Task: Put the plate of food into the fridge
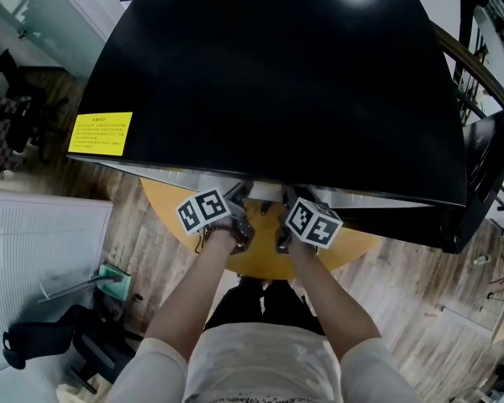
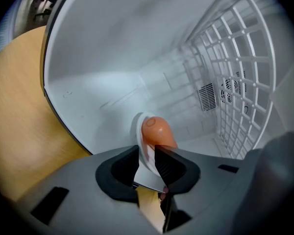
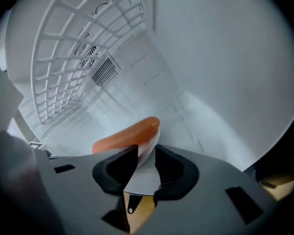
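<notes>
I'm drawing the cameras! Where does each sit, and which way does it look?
Head view: on the person's head, facing down at the black fridge; both forearms, left gripper and right gripper show.
Left gripper view: rides that gripper, facing into the fridge; its jaws flank the plate.
Right gripper view: the same from its gripper.
Both gripper views share plate, sausage, wire shelf.

Head view: fridge (image 1: 277, 82) top hides plate (image 2: 138, 127), sausage (image 2: 157, 131); table (image 1: 164, 204) mostly under fridge; yellow label (image 1: 101, 133) print too small to read.
</notes>
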Available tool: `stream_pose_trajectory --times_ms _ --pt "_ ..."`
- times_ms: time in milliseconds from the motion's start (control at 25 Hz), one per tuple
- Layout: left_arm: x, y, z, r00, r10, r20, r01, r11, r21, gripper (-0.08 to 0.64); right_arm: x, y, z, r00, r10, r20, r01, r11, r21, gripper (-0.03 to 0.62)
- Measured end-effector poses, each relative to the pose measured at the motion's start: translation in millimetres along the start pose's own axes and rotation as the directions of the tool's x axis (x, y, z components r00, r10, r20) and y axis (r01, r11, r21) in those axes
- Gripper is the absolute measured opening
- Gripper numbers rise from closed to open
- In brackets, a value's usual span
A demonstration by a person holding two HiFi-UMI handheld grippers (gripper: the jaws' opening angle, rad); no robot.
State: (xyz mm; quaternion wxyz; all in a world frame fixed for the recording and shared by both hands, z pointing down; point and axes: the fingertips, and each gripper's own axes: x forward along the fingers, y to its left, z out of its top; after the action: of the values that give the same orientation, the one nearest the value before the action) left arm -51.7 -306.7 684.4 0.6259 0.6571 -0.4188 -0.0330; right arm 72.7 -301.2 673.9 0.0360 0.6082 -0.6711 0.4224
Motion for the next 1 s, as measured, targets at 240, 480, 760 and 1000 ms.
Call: stream_pose_trajectory --times_ms 240,480,760,1000 --pt "-6 7 -4 1.0 0.002 0.003 -0.002 1.0 -0.006 0.103 -5 -7 0 0.999 -0.048 0.018 0.049 0.998 -0.033 0.132" --pt "-13 6 -8 1.0 -0.017 0.021 0.017 1.0 -0.018 0.106 -16 -11 -4 0.999 -0.027 0.022 0.027 1.0 -0.007 0.135" --pt "-33 -6 -11 1.0 -0.016 0.027 0.013 0.996 0.085 0.106 -41 -3 -2 0.999 0.005 0.033 -0.003 0.998 -0.066 0.133" --pt "-56 -31 -27 0.999 -0.054 0.008 0.052 0.983 0.177 0.104 -67 20 -2 0.995 0.085 0.043 -0.082 0.994 -0.07 0.124"
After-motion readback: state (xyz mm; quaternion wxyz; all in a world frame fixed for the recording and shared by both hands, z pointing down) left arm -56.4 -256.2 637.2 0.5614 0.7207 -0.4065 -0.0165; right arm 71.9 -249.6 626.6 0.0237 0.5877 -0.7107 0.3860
